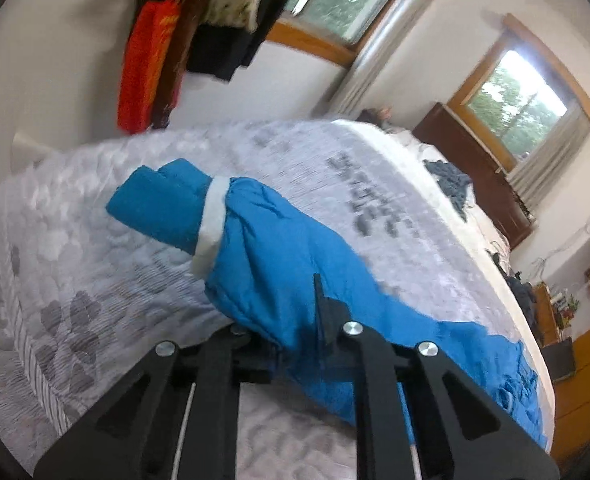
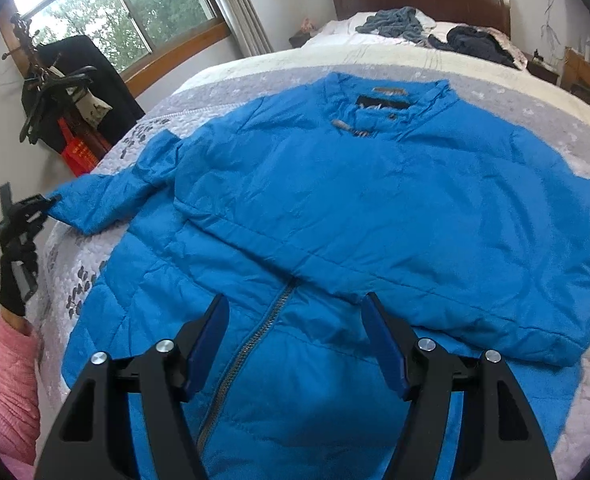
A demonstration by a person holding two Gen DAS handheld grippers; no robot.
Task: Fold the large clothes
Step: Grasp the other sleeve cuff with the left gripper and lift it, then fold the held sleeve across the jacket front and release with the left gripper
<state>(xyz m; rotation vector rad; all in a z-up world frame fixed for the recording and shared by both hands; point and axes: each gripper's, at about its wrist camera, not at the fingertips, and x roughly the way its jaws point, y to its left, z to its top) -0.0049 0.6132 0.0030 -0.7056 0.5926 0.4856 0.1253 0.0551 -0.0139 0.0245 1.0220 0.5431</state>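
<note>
Over the jacket [image 2: 375,200], right tongs [image 2: 295,344] gape; left tongs [image 1: 295,320] pinch its sleeve [image 1: 255,248].

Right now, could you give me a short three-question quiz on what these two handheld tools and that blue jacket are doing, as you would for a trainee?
1. True or false: the right tool is shut on the zipper.
2. Which part of the blue jacket does the left tool hold? A) collar B) sleeve C) hem
3. Fill in: the jacket's other sleeve lies folded across its ____.

Key
1. False: its fingers stand apart above the jacket, gripping nothing.
2. B: the sleeve, pinched near its white-banded cuff at the bed edge.
3. Front.
</note>
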